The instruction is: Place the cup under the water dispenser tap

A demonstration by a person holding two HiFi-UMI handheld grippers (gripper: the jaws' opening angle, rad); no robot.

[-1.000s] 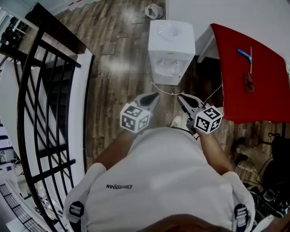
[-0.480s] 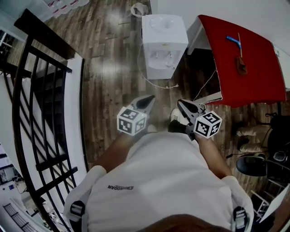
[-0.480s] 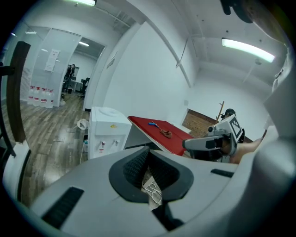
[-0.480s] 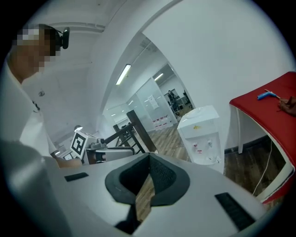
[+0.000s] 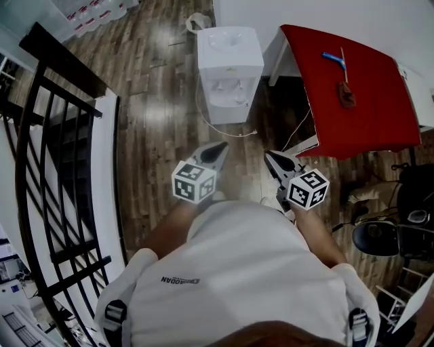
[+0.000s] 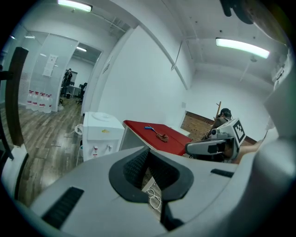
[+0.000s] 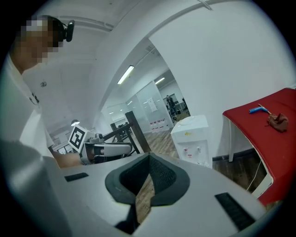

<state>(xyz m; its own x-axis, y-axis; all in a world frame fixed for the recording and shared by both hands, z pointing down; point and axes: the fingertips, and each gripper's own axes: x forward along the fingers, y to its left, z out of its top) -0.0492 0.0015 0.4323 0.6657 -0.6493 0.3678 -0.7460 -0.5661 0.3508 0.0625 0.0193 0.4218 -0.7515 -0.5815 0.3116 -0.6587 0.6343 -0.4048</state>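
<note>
The left gripper (image 5: pixel 218 147) and right gripper (image 5: pixel 270 157) are held clenched, empty, pointed at the water dispenser (image 5: pixel 229 68) well ahead; no cup is discernible.

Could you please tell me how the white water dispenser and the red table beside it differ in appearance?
The water dispenser is a white, narrow, upright box, while the table is red, wide and flat-topped. The dispenser's top is bare, whereas the table carries a blue tool and a small brown thing. The dispenser has taps on its front and the table has none. Both stand near the white wall.
</note>
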